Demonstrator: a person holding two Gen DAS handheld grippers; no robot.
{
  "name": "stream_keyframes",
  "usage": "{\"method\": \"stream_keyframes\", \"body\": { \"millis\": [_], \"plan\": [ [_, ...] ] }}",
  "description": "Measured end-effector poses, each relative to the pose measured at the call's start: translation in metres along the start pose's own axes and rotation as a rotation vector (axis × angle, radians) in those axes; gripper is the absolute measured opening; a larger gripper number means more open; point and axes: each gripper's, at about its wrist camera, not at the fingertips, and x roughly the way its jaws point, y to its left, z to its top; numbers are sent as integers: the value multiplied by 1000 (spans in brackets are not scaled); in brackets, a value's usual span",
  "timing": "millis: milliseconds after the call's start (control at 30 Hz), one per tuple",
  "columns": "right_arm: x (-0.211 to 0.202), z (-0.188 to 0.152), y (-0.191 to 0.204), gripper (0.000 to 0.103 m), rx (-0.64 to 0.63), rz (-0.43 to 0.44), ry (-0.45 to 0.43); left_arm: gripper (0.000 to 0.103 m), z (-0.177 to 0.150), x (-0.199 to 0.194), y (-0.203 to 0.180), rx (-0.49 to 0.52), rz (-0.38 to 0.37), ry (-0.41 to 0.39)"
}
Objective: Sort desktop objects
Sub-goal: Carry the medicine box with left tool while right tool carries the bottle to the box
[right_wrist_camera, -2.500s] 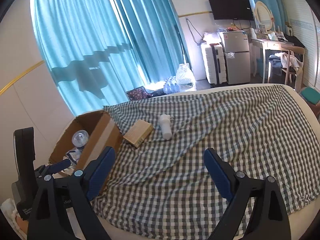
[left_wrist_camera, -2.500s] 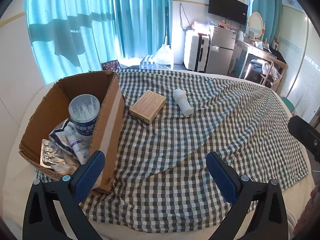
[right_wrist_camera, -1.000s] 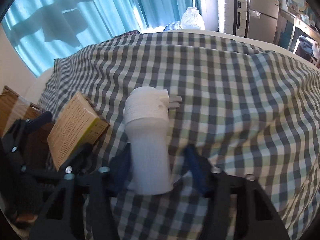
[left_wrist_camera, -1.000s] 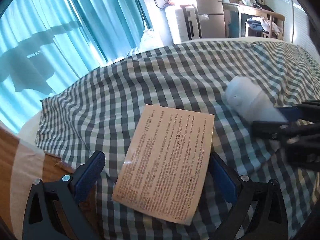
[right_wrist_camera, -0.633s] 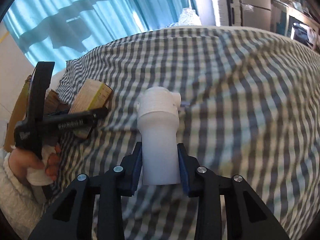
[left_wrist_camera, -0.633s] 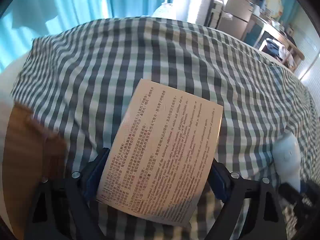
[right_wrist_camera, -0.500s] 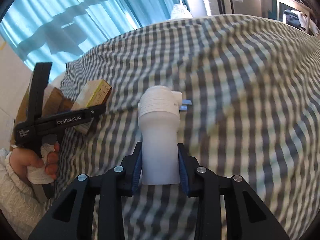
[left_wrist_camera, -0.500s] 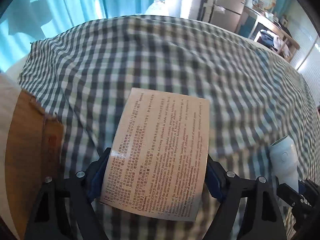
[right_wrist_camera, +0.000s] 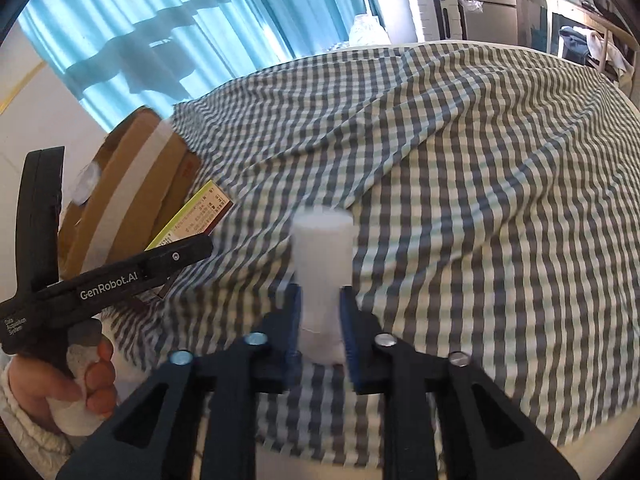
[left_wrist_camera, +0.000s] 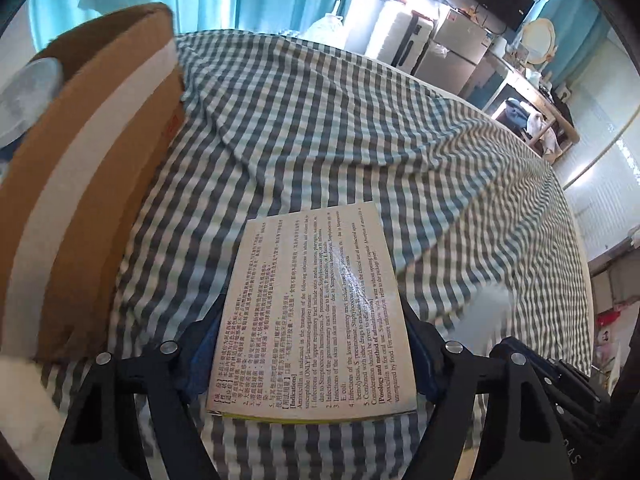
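Medicine box (left_wrist_camera: 310, 312) clamped between my left gripper (left_wrist_camera: 308, 344) pads, cardboard box (left_wrist_camera: 80, 184) to its left. White bottle (right_wrist_camera: 322, 276) pinched in my right gripper (right_wrist_camera: 320, 328), above checked cloth (right_wrist_camera: 480, 200).

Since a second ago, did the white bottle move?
Yes. The white bottle left the checkered cloth, lifted in the right hand-held gripper, drawing back from the cardboard box.
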Motion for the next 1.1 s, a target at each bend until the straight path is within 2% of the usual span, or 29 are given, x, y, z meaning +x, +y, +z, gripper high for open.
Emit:
{"method": "stream_keyframes", "body": {
  "millis": [200,300,467,567,700,767,800,833,967,1100],
  "plan": [
    [-19,-31,9,17,-2,-18,7,79,-30,-32,3,-9,-9,-5],
    [-15,-36,7,54,21,-65,1,79,-39,-38,8,-15,-15,-9],
    [7,-29,10,54,32,-86,-1,79,-42,-28,12,-17,26,-2],
    [31,-20,11,54,27,-95,36,79,-45,-14,10,-6,54,14],
    [62,-10,7,54,24,-96,82,79,-47,9,14,-15,57,42],
    [73,-7,3,50,37,-80,110,79,-46,18,17,-21,61,55],
    [78,-6,1,43,40,-81,121,79,-45,21,18,-26,61,59],
    [80,-7,-1,43,35,-80,129,79,-44,23,18,-30,59,62],
    [64,-7,3,43,-9,-100,61,79,-39,18,15,-24,49,33],
    [37,-1,13,43,-18,-77,15,79,-32,-7,6,-8,25,-24]
  ]
}}
